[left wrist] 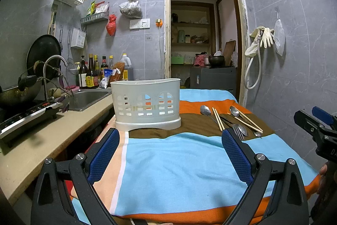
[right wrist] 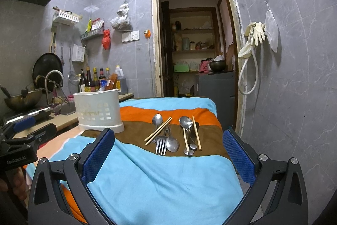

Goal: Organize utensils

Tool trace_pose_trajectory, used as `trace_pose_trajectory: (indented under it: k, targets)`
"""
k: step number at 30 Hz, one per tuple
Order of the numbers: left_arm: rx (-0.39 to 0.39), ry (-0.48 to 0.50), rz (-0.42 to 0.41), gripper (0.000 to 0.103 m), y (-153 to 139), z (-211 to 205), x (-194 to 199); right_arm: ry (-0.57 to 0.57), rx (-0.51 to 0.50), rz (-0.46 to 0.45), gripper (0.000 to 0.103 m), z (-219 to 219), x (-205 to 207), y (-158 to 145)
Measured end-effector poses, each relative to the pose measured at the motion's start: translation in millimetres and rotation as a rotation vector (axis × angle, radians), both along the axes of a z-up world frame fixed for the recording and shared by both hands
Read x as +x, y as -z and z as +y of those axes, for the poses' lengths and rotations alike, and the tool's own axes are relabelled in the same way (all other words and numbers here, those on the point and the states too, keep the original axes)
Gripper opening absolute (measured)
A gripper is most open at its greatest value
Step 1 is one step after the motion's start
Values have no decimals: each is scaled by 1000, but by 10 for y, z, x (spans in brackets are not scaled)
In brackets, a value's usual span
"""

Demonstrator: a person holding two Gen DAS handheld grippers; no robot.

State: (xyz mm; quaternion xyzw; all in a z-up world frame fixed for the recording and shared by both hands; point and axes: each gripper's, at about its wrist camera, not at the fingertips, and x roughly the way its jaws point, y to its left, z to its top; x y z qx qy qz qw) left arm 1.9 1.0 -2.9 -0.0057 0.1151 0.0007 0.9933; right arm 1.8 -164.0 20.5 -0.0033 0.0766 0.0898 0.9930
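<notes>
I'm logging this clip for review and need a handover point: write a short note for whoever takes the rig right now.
Left gripper: open, empty, above the striped cloth.
Right gripper: open, empty, facing the utensils.
White caddy: upright on the cloth's left side; nothing shows above its rim.
Utensils on the brown stripe: spoons, fork, two loose chopstick pairs, overlapping.
Done: apparently nothing; no utensil is seen in the caddy.
Left: move every utensil into the caddy.

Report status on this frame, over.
Both tools open: left, right. Utensils loose on cloth, holder standing left of them. Nothing in the way.
</notes>
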Motion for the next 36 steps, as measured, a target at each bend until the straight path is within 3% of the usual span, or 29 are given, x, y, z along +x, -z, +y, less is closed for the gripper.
trace_pose_trajectory:
  k: [31, 36]
  targets:
    - [3, -1, 5, 95, 8, -4, 20, 2, -2, 12, 103, -8, 15, -33]
    - [1, -2, 8, 95, 44, -19, 7, 18, -10, 44, 103, 81, 89, 136]
